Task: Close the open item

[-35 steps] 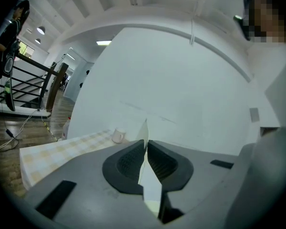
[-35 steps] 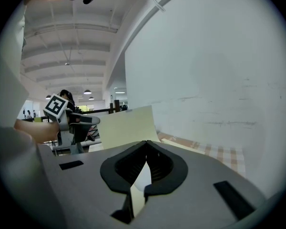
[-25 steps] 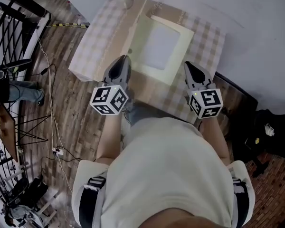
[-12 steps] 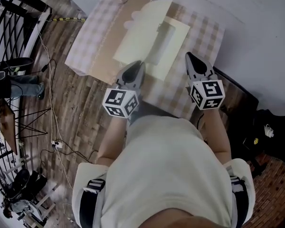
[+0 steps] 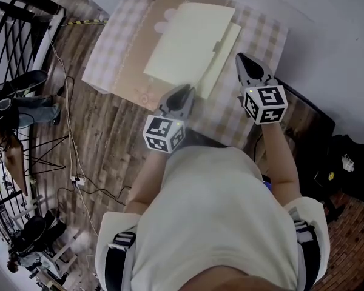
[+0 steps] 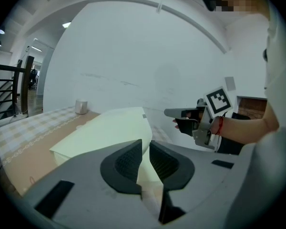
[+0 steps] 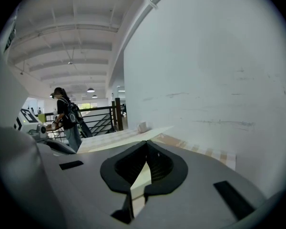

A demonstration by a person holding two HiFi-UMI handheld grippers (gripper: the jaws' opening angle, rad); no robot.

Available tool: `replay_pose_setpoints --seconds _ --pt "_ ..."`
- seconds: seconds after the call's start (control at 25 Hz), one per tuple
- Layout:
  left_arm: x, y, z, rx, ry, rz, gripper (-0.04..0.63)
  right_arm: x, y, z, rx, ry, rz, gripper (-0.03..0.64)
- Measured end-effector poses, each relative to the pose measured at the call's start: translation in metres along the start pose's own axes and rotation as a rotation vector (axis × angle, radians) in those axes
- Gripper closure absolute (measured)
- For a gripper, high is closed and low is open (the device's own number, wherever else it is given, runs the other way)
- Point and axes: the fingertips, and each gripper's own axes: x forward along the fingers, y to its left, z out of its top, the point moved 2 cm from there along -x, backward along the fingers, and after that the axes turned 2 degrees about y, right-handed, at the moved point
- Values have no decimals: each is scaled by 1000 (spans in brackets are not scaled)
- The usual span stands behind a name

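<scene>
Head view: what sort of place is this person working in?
Likely an indoor studio or workshop hall: bare plank floor, loose cables trailing across it, and a black railing along an upper level.

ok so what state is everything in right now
box: lid down, closed
left gripper: jaws opening, not gripping, box corner just ahead
right gripper: shut, empty
cup: upright

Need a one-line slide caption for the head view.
Cream box, lid folded over, on the checked table; left gripper, jaws opening with nothing between them, sits at its near edge.
</scene>
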Motion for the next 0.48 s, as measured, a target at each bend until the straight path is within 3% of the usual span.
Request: replay_pose_setpoints --seconds 0.48 --pt "22 -12 -35 33 115 -30 555 50 0 -21 -15 81 56 617"
